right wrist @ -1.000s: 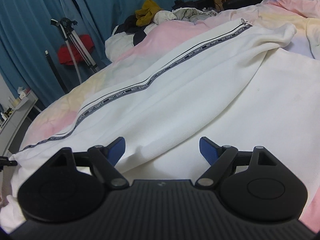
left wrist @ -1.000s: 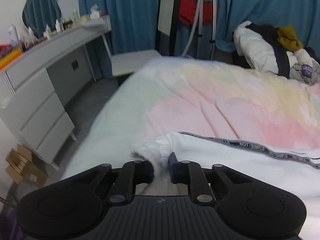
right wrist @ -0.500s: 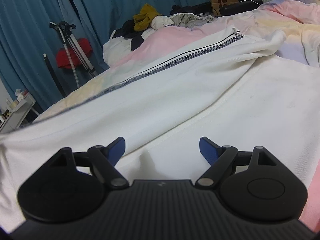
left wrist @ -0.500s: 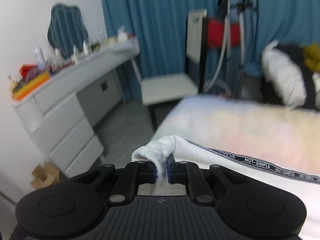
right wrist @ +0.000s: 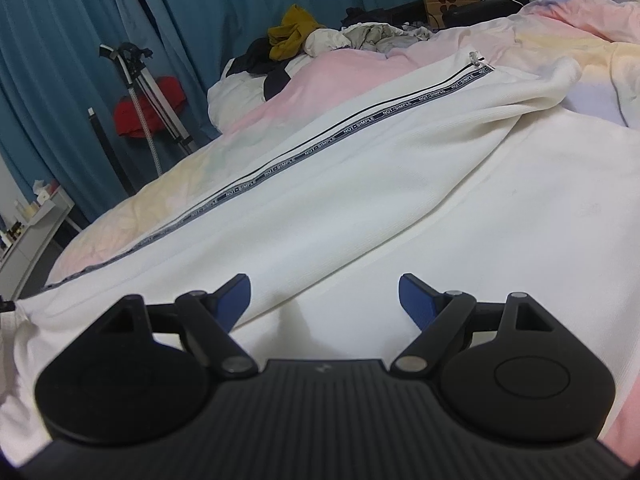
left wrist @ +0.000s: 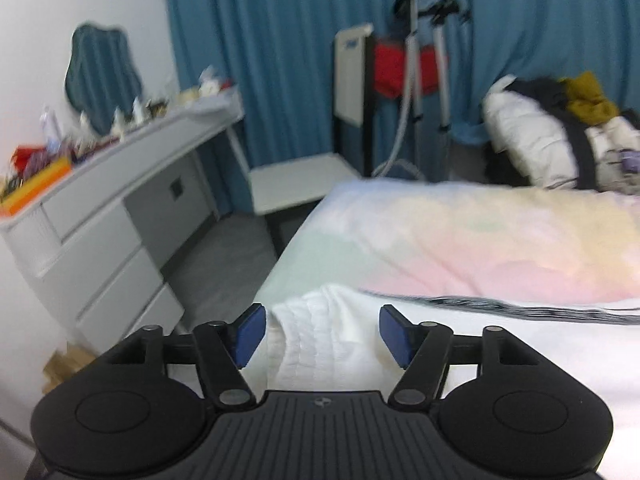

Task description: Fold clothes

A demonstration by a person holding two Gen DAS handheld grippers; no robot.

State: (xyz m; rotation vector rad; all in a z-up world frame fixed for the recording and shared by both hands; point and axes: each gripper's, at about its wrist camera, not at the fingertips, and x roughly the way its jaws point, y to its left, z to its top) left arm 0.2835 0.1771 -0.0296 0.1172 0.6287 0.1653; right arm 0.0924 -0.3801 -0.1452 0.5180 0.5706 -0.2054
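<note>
My left gripper (left wrist: 322,334) is wide apart now, pads spread and gripping nothing. Half a second ago it was pinched tight on the ribbed cuff (left wrist: 316,332) of the white jacket (right wrist: 360,184), so I've just let that corner go. The cuff sits bunched between my open fingers, resting on the jacket's white cloth near the edge of the bed (left wrist: 460,236). My right gripper (right wrist: 325,300) is just as open as before and holds nothing, hovering low over the jacket's broad white panel. The jacket lies spread along the bed, its lettered zipper tape (right wrist: 320,148) running away toward the zip pull (right wrist: 474,56). I read this as one fold laid down and released; next I'd need a fresh grip somewhere. The left view is blurred, so how flat the cuff sits I can't say.
</note>
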